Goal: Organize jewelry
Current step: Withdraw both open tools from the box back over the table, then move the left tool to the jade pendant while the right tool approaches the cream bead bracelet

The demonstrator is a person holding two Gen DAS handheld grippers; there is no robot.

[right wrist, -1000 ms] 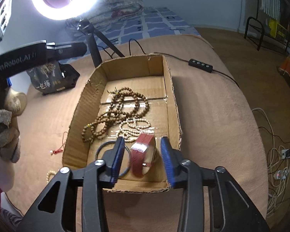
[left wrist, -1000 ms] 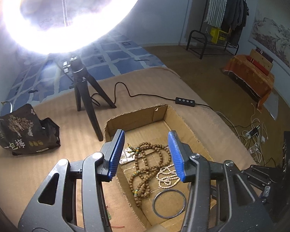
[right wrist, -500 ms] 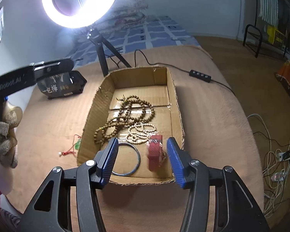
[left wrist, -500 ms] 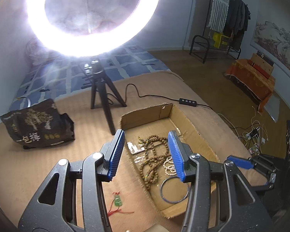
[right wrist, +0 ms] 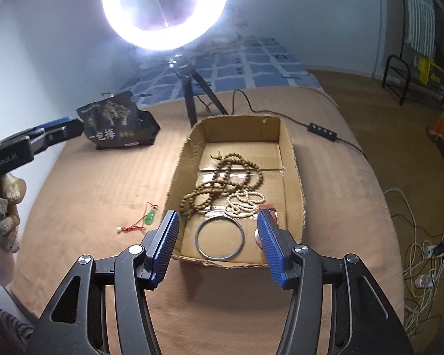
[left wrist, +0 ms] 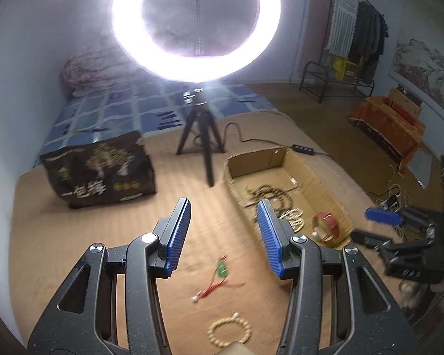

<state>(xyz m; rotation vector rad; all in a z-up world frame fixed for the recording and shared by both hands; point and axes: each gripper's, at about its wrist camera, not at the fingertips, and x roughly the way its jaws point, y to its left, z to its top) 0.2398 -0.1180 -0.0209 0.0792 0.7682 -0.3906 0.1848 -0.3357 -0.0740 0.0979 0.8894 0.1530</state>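
A cardboard box (right wrist: 294, 174) on the tan bed holds brown bead strands (right wrist: 222, 177), a pale bead strand (right wrist: 245, 202), a metal bangle (right wrist: 219, 239) and a red bracelet (left wrist: 328, 224). On the bed left of the box lie a green pendant on red cord (left wrist: 222, 269) and a pale bead bracelet (left wrist: 229, 332). My left gripper (left wrist: 225, 236) is open and empty above the pendant. My right gripper (right wrist: 219, 248) is open and empty over the box's near edge.
A ring light on a black tripod (left wrist: 199, 136) stands behind the box, its cable and switch (right wrist: 322, 128) trailing right. A black printed bag (left wrist: 100, 171) sits at the left. Cables and a power strip (right wrist: 429, 254) lie on the floor right of the bed.
The right gripper let go of the red bracelet in the box, opened wide and drew back. The left gripper swung left, away from the box, to above the pendant and bead bracelet.
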